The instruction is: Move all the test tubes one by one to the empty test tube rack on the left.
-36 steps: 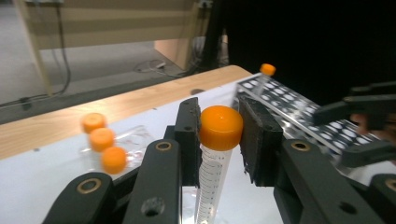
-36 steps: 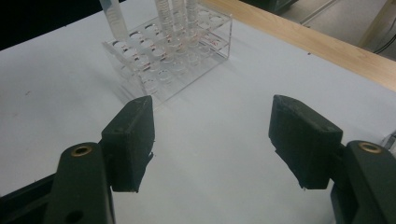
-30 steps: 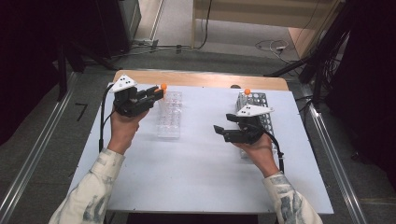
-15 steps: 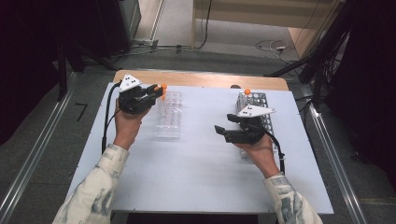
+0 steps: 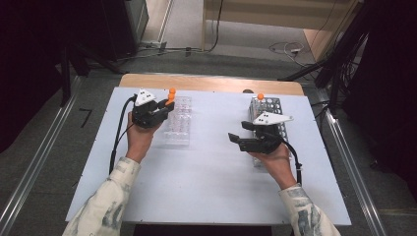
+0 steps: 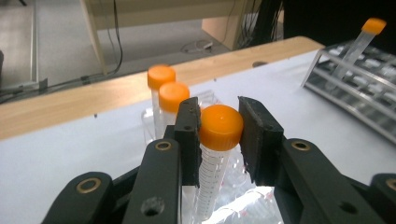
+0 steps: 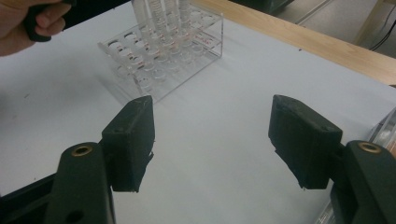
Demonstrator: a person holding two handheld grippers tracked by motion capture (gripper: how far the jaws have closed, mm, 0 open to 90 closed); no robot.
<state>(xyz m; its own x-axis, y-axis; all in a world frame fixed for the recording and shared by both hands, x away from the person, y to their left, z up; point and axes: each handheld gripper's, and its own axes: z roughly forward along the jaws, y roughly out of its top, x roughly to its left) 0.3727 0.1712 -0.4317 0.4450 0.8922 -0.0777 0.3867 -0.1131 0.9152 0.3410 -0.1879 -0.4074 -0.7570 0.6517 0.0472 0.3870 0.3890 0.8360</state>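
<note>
High view: your left gripper (image 5: 167, 104) has moved forward to the clear rack's (image 5: 178, 129) far end. Left gripper view: its jaws clamp the orange-capped tube (image 6: 215, 144), upright, cap up, lower end in the rack – seating looks close. Right gripper view: your right gripper (image 7: 212, 140) gapes empty.

High view overlooks table (image 5: 206, 196); both gripper views sit low, close.

Even overhead light brightens the white rectangular surface (image 5: 206, 187), while the floor around it falls into deep shadow. Glare flares off the clear acrylic tube rack (image 6: 252, 207) beneath the left black tongs (image 6: 219, 128); backgrounds there blur softly.
</note>
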